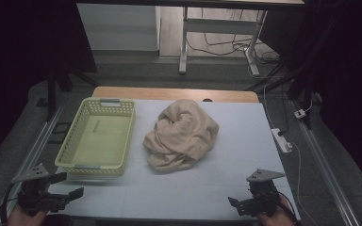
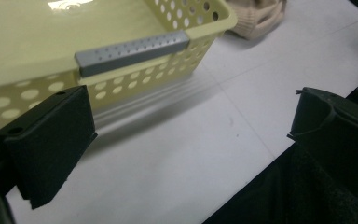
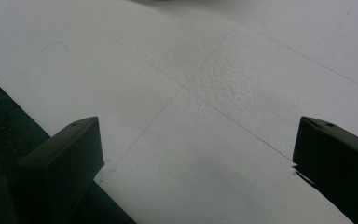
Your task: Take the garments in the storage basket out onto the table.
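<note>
Pale grey-white sheeting covers the table [image 1: 245, 141], with faint seam lines crossing it and a pebbled texture apparent in the right gripper view; a strip of bare wood [image 1: 174, 93] shows along the far edge. The surrounding room is dim: grey floor, dark drapes at both sides, a white metal desk frame [image 1: 185, 40] beyond with loose cables on the floor, and a white power strip [image 1: 281, 140] lying off the right edge of the table.

Left, at the near corner: the left gripper [image 1: 69, 184], held in a hand, grey three-cornered plate on top, jaws spread wide with nothing between them. Its own view confirms the gap, with the near wall of the basket [image 2: 121, 79] just ahead.

Left of centre: a pale yellow-green plastic basket [image 1: 127, 136], rectangular, walls perforated with round holes, a grey perforated grip bar [image 2: 133, 51] on each short rim. Interior appears empty. A moulded mark on its floor is too small to read.

Centre: a beige towel [image 1: 181, 135], soft knit or terry, crumpled in a loose heap just beside the basket, not touching it.

Right, at the near corner: the right gripper [image 1: 239, 205], hand-held, jaws likewise apart over bare sheeting, well clear of the towel.

No legible brand or writing found
</note>
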A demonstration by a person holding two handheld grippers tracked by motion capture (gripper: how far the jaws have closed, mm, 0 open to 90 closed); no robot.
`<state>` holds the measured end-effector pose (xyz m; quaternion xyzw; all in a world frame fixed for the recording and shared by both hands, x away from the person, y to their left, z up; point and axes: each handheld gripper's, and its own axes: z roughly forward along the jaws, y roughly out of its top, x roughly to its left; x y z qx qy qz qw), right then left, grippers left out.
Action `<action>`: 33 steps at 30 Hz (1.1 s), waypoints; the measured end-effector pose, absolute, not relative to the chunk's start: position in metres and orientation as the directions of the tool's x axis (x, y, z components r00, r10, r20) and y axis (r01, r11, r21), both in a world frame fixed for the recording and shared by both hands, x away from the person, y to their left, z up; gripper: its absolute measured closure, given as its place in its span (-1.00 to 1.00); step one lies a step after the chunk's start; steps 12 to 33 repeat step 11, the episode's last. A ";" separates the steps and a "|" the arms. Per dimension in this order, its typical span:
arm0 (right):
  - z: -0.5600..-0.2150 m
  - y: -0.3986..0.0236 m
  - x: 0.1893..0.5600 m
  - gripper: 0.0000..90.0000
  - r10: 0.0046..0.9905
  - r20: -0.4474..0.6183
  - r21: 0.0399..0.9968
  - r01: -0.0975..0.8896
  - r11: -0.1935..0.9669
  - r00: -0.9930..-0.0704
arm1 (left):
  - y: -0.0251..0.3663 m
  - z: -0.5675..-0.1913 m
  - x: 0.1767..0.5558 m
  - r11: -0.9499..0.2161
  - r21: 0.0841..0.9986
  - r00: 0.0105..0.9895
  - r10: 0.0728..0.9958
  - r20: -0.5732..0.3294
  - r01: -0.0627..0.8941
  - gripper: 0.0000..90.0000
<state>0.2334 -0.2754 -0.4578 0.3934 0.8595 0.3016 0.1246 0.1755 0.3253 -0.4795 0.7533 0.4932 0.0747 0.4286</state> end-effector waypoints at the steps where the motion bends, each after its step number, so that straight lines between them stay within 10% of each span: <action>1: -0.458 -0.275 0.233 -0.97 0.752 0.023 0.616 0.601 0.509 -0.659 | 0.326 -0.480 0.175 -0.148 0.715 0.498 0.811 -0.309 0.684 -1.00; 33: -0.458 -0.275 0.233 -0.97 0.751 0.019 0.612 0.601 0.513 -0.660 | 0.328 -0.481 0.173 -0.148 0.692 0.479 0.820 -0.314 0.707 -1.00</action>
